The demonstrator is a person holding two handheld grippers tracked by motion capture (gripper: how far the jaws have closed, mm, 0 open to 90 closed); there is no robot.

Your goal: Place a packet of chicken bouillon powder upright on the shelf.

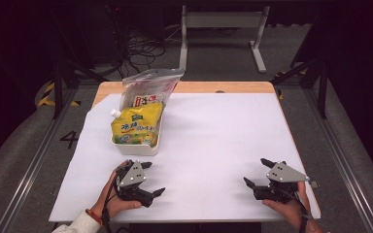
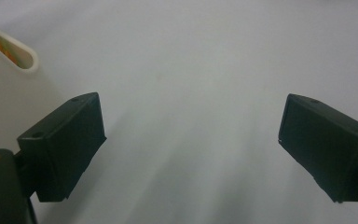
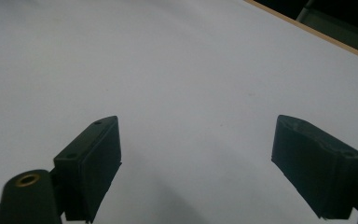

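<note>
white bin point(image 2: 9, 51) cropped at frame edge

The white sheet point(image 1: 213, 145) lies bare across its middle and right — free passage there. The only obstacle is at the far left: a white tub point(image 1: 136, 145) holding a yellow pouch point(image 1: 136, 125), a clear bag point(image 1: 148, 87) upright behind it.
</note>
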